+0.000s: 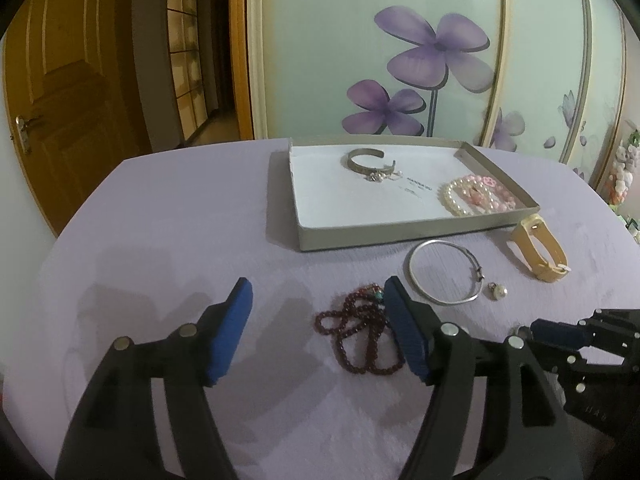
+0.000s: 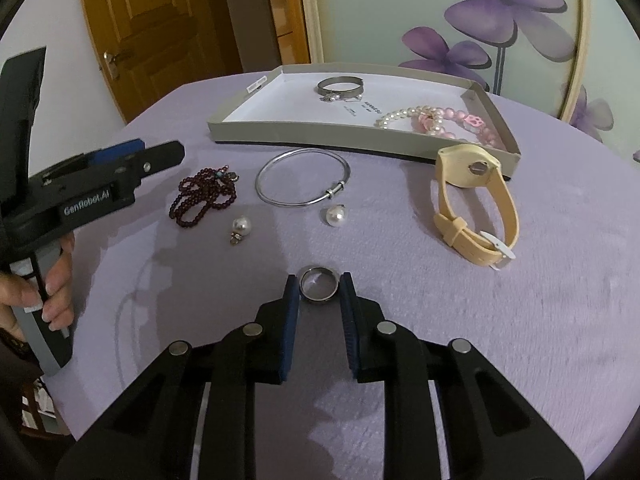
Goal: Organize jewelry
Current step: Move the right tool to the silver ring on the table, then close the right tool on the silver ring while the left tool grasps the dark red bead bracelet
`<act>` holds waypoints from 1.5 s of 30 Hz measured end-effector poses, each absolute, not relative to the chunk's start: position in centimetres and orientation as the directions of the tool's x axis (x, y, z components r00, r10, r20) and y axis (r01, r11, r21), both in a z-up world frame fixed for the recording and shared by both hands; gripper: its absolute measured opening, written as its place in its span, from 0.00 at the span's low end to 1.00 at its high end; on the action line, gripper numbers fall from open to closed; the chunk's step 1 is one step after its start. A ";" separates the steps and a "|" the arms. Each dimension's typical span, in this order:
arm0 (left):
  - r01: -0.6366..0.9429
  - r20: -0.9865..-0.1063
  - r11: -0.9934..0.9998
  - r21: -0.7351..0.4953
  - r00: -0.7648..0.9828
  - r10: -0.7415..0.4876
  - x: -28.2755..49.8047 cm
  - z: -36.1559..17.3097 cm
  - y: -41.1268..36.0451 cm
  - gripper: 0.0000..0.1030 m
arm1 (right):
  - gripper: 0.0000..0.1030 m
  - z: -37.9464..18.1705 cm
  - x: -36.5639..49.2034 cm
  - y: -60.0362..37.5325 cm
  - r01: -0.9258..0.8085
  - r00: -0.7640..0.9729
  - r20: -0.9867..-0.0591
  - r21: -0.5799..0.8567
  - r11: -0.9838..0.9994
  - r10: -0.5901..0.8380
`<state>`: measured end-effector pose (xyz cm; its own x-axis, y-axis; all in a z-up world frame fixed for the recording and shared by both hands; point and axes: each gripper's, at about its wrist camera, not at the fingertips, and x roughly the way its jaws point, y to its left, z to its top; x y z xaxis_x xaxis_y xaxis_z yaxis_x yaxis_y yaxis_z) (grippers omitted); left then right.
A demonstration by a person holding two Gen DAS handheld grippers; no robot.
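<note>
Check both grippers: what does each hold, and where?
Right gripper brackets the ring across its outer sides; contact unclear. Left gripper holds nothing.

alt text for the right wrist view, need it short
The right gripper brackets a metal ring on a lilac cloth. Beyond lie two pearl pendants, a silver bangle, dark red beads, a beige watch and a grey tray.

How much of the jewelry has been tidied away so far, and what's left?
Done: a silver cuff, pearl bracelet and pink beads lie in the tray.
In hand: the right gripper brackets a ring; contact is unclear. The left gripper is open by the dark red beads.
Left on the cloth: bangle, two pearl pendants, and a tan watch.
</note>
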<state>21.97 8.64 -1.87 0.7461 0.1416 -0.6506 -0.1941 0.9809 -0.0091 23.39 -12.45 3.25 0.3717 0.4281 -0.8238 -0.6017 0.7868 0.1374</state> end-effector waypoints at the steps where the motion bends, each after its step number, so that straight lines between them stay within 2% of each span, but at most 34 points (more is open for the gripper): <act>1: -0.188 -0.654 0.982 -0.010 0.744 0.136 21.9 -2.0 8.5 0.69 | 0.21 3.3 23.3 -12.8 -0.597 0.373 -0.821 0.143 0.789 0.432; 8: -0.142 -0.680 0.990 -0.010 0.727 0.097 22.2 -2.4 7.3 0.69 | 0.21 4.2 23.6 -14.3 -0.573 0.391 -0.803 0.171 0.802 0.450; 20: -0.142 -0.793 0.990 0.002 0.603 0.088 25.5 -4.8 6.3 0.67 | 0.21 5.1 24.4 -15.0 -0.562 0.412 -0.782 0.186 0.806 0.467; 22: -0.140 -0.790 0.990 0.011 0.607 0.094 25.8 -4.8 6.1 0.59 | 0.21 5.1 24.4 -15.2 -0.560 0.412 -0.781 0.190 0.806 0.470; 24: -0.126 -0.784 0.992 0.013 0.614 0.089 25.9 -4.7 5.8 0.41 | 0.21 5.1 24.3 -15.3 -0.559 0.412 -0.779 0.194 0.806 0.473; 26: -0.114 -0.781 0.993 0.018 0.619 0.085 26.0 -4.6 5.4 0.16 | 0.21 5.3 24.4 -15.5 -0.558 0.416 -0.774 0.198 0.806 0.478; 28: -0.112 -0.779 0.993 0.022 0.620 0.088 26.0 -4.6 5.3 0.12 | 0.21 5.5 24.4 -15.6 -0.558 0.421 -0.768 0.200 0.805 0.483; 34: -0.119 -0.768 0.993 0.016 0.634 0.088 25.9 -4.3 5.3 0.08 | 0.21 6.3 24.5 -16.1 -0.558 0.443 -0.748 0.202 0.805 0.494; 45: -0.115 -0.685 0.993 0.009 0.723 0.090 25.3 -1.4 5.5 0.08 | 0.21 7.9 25.9 -17.5 -0.541 0.506 -0.706 0.188 0.820 0.495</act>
<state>25.34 5.49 -1.35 0.7226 0.0896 -0.6854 -0.1150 0.9933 0.0086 25.93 -17.52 7.87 0.5056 0.4954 -0.7064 -0.5411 0.8198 0.1875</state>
